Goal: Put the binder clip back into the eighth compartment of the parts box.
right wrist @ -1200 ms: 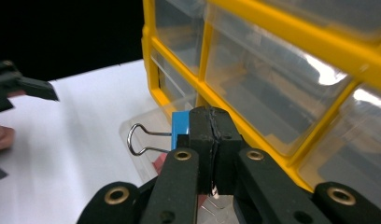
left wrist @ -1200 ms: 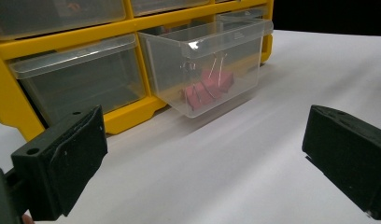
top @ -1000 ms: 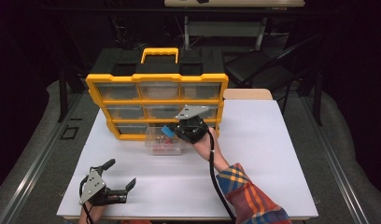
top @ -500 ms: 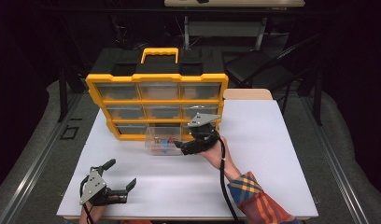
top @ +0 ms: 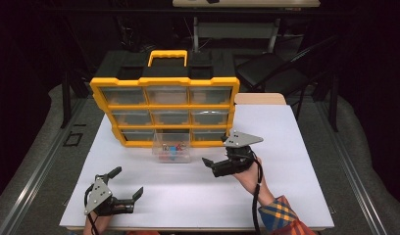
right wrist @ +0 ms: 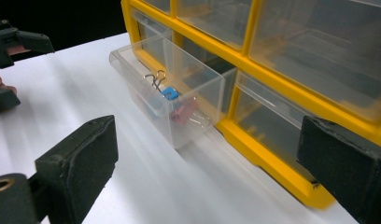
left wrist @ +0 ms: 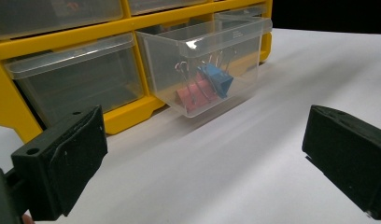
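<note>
Backing rightward off the pulled-out drawer [top: 172, 151], the right gripper [top: 213, 167] has just spread its jaws, empty; left gripper [top: 125, 187] rests spread, so the drawer stands released.

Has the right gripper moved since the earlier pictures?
Yes. The right gripper has drawn back from the yellow organizer toward the table's near right, its jaws just opened and empty.

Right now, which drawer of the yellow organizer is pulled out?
The bottom-row middle drawer: it juts onto the table holding binder clips, while the other eight sit flush in the organizer.
</note>
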Tool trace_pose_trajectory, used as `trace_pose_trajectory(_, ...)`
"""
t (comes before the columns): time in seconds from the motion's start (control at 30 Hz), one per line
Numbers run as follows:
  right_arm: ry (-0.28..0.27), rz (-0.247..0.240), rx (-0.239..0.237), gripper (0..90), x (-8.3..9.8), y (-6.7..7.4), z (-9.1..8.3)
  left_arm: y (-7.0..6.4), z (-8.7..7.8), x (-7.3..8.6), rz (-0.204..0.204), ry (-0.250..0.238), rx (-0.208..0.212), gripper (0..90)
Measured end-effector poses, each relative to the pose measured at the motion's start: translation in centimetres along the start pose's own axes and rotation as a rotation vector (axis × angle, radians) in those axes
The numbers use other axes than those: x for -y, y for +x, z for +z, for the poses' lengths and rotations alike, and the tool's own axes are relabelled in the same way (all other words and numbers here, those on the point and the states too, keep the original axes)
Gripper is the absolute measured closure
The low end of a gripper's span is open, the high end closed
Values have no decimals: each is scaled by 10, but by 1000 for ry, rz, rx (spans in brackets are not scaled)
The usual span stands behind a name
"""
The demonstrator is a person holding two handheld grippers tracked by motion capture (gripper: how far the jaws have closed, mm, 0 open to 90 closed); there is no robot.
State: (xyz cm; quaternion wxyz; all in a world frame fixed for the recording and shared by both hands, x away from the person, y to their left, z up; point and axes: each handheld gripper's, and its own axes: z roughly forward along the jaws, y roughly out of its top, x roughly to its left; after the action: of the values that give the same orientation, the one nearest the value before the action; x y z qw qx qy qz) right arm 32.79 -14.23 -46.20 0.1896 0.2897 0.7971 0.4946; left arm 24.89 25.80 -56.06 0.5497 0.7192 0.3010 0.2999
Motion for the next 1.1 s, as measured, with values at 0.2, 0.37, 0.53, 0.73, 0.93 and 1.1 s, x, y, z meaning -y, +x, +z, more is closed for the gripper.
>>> trace_pose_trajectory(0.2,-7,7,31,37,12,-2,-17,0,0,0,0,0,0,0)
trace_pose_trajectory(0.37,-18,15,54,23,20,-3,-28,0,0,0,1,-1,1,0)
trace_pose_trajectory(0.53,-27,18,77,16,31,-4,-38,0,0,0,1,0,0,0)
trace_pose_trajectory(0.73,-31,16,103,12,46,-5,-50,0,0,0,0,0,0,0)
trace_pose_trajectory(0.93,-28,11,116,8,63,-3,-57,0,1,0,-1,1,3,0)
trace_pose_trajectory(1.1,-37,9,126,6,76,-3,-62,0,1,0,-2,2,2,0)
